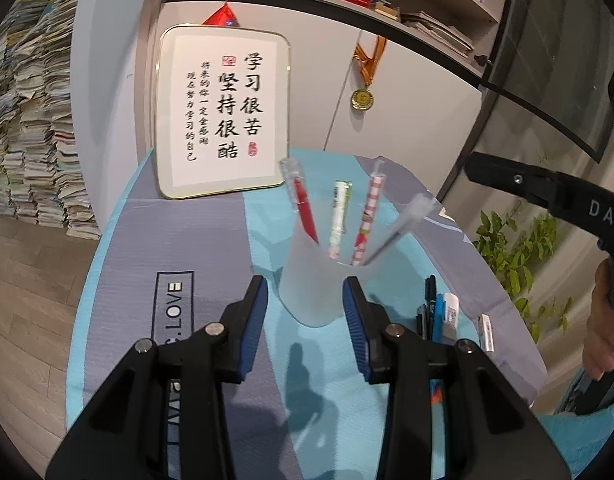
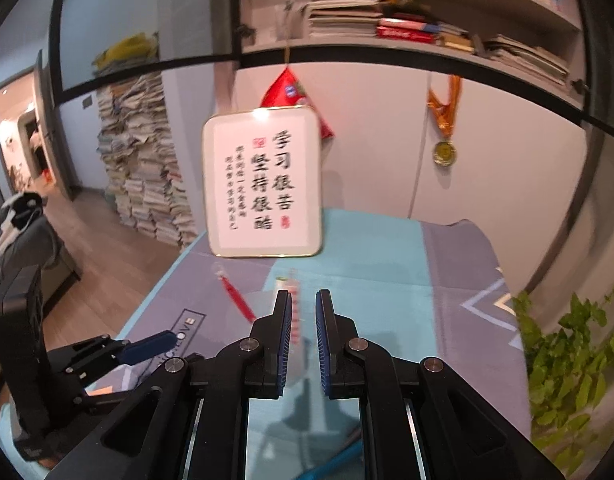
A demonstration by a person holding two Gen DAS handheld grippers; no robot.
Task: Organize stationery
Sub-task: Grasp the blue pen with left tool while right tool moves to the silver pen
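A frosted translucent plastic pen cup (image 1: 307,284) stands on a table covered with a blue-and-grey patterned cloth (image 1: 211,236). The left gripper (image 1: 305,300) has its blue-padded jaws on either side of the cup's near lower part; whether the pads press on the wall I cannot tell. Four pens lean in the cup: a red pen with a clear cap (image 1: 303,204) at the left, a white-and-green pen (image 1: 339,216), a red-and-white checked pen (image 1: 367,216), and a blurred clear-barrelled pen (image 1: 403,224) tilting right. Just right of the cup, several dark and blue pens and a white eraser (image 1: 439,312) lie on the cloth. The right gripper (image 2: 304,336) hovers above the cup with its jaws drawn in as far as they go, nothing between them. At the far edge a gold-rimmed white calligraphy plaque (image 1: 223,112) leans against the white cabinet, with a gold medal on an orange ribbon (image 1: 362,98) hanging to its right.
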